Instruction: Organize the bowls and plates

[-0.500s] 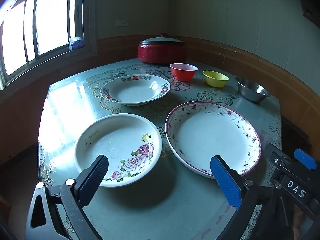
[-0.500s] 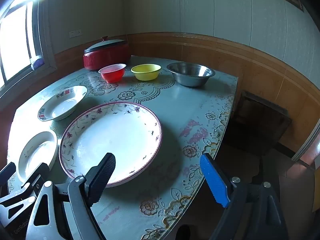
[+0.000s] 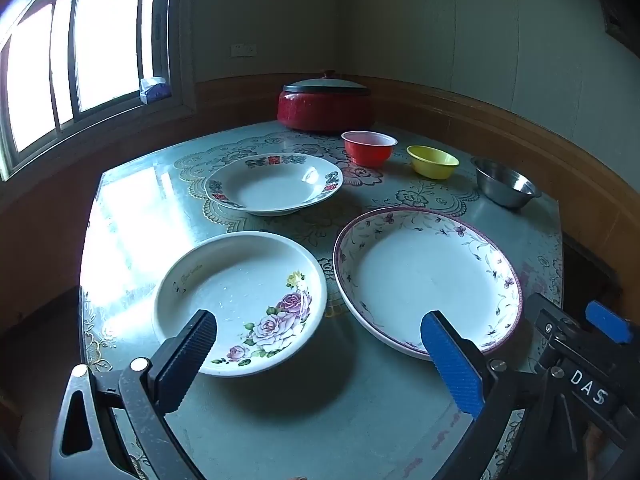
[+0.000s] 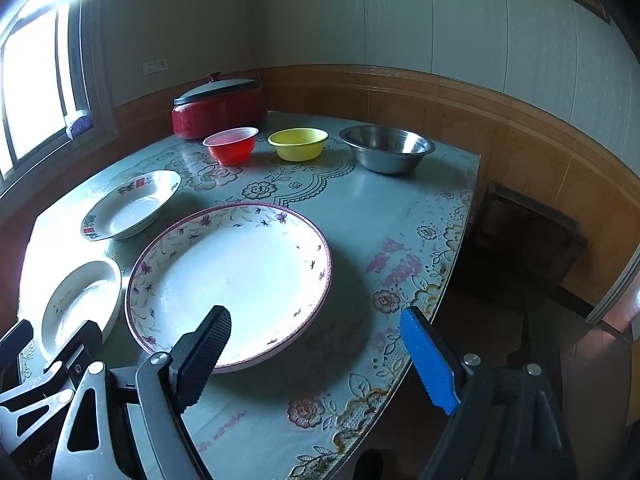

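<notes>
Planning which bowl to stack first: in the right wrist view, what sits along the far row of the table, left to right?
Red pot → red bowl → yellow bowl → steel bowl.

left gripper agape; right gripper agape, both angled downward

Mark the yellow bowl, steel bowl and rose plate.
yellow bowl (image 4: pixel 298 145): right wrist view, inside wall.
steel bowl (image 4: pixel 386 146): right wrist view, inner wall.
rose plate (image 3: pixel 236 292): left wrist view, bare centre.

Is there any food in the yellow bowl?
No, the yellow bowl shows only its bare inside in the right wrist view.
</notes>
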Action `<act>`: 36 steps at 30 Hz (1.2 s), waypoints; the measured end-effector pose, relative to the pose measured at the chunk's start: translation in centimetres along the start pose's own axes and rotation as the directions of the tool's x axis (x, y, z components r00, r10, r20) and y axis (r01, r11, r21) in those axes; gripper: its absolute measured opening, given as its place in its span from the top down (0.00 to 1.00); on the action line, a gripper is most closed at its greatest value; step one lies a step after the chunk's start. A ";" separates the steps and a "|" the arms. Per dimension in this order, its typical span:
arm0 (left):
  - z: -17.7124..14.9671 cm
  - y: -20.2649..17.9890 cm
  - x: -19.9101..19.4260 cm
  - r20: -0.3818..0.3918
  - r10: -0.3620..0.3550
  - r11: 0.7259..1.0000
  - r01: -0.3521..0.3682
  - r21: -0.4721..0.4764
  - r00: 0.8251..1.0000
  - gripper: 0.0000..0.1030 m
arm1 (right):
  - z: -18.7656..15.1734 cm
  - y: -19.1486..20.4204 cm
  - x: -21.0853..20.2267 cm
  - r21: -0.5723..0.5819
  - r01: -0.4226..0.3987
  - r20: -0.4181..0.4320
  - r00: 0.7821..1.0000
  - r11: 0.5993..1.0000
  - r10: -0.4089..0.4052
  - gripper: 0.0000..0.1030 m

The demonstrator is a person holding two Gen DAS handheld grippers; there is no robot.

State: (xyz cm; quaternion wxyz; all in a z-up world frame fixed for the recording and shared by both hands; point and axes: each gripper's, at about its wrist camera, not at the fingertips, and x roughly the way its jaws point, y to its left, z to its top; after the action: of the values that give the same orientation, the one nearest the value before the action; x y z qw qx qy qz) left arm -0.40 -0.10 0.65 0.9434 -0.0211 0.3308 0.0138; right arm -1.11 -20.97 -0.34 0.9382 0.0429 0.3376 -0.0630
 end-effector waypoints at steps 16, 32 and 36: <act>-0.3 0.3 0.1 -0.006 -0.008 1.000 0.008 0.002 1.000 0.00 | 0.0 0.4 -0.4 -0.011 -0.013 0.013 1.000 1.000 0.014 0.14; -0.4 0.3 0.0 -0.011 -0.010 1.000 0.010 -0.002 1.000 0.00 | 0.1 0.6 -0.7 -0.014 -0.018 0.018 1.000 1.000 0.018 0.14; -0.4 0.4 0.0 -0.010 -0.012 1.000 0.012 -0.006 1.000 0.00 | 0.1 0.6 -0.7 -0.015 -0.018 0.019 1.000 1.000 0.019 0.14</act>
State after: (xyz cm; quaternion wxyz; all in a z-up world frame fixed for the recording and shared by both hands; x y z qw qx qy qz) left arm -0.69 0.25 0.33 0.9416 -0.0262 0.3356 0.0090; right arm -1.51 -20.37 0.26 0.9422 0.0383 0.3286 -0.0522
